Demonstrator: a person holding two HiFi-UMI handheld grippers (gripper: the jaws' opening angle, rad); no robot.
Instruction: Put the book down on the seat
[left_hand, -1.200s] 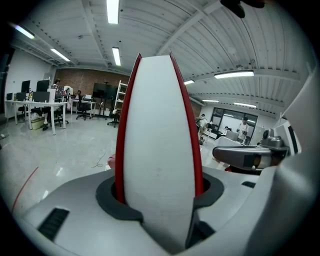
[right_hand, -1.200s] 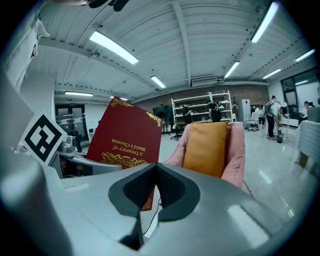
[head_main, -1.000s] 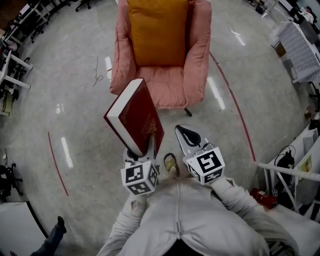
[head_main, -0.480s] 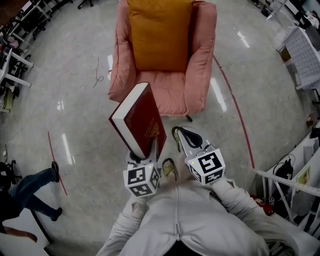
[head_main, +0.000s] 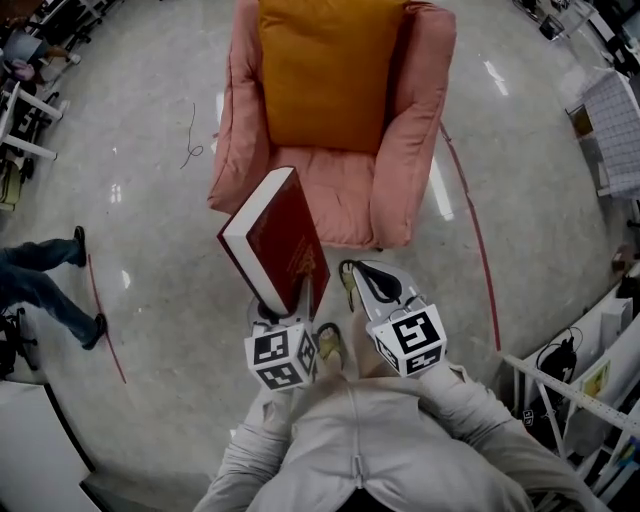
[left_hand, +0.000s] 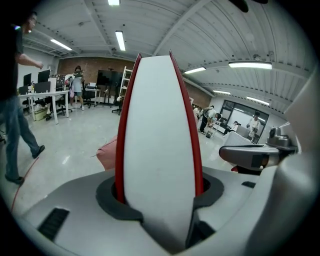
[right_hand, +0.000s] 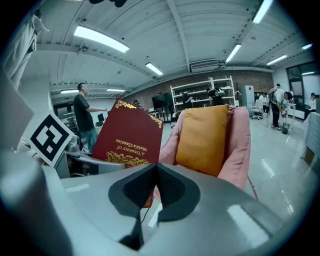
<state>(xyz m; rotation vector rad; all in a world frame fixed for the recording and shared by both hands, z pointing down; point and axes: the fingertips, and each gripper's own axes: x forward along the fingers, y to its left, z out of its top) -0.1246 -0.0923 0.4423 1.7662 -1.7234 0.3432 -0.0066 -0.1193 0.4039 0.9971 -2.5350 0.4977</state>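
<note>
One book (head_main: 275, 240), one armchair (head_main: 422, 130), one cushion (head_main: 325, 80)

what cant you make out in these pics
Left gripper view: the book, clamped in the left gripper, hides most of the armchair.
Head view: the book's gold cover print is too small to read.
Head view: the person at the left edge is cut off; only legs show.

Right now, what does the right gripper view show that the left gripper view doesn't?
Only the right gripper view: the gilt-lettered cover of the red book, the orange cushion, the right gripper with jaws closed on nothing. Only the left gripper view: the book's white page edge clamped in the left gripper. Both: the book and the pink armchair.
</note>
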